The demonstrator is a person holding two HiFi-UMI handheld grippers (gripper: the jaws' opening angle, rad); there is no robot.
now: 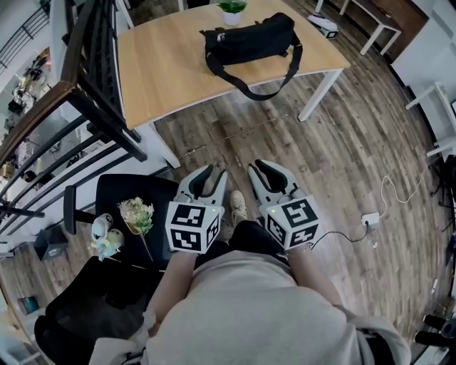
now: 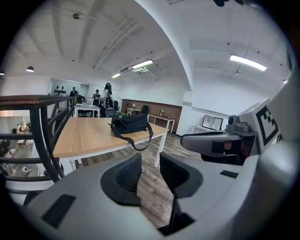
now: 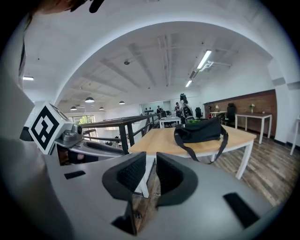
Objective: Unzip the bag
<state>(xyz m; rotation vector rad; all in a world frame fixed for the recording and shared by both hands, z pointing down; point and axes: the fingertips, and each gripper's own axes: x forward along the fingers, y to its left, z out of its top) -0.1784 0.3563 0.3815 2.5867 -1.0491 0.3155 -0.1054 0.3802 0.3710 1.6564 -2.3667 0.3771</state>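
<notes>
A black duffel bag [image 1: 249, 39] with a long strap lies on the far part of a light wooden table [image 1: 164, 64]. The bag [image 2: 130, 124] is well ahead of both grippers, also in the right gripper view [image 3: 201, 130]. Over the floor and close to the person's body, my left gripper [image 1: 212, 173] and right gripper [image 1: 263, 167] are held side by side, short of the table. The left gripper [image 2: 150, 161] is open, with only the floor showing in its gap. A narrower gap parts the jaws of the right gripper [image 3: 151, 161], and nothing is in it.
A dark metal railing [image 1: 85, 93] runs along the left of the table. A black chair [image 1: 135, 199] with a small bunch of flowers [image 1: 137, 214] stands at lower left. A potted plant [image 1: 232, 11] sits behind the bag. A power strip [image 1: 370, 219] with cable lies on the wood floor at right.
</notes>
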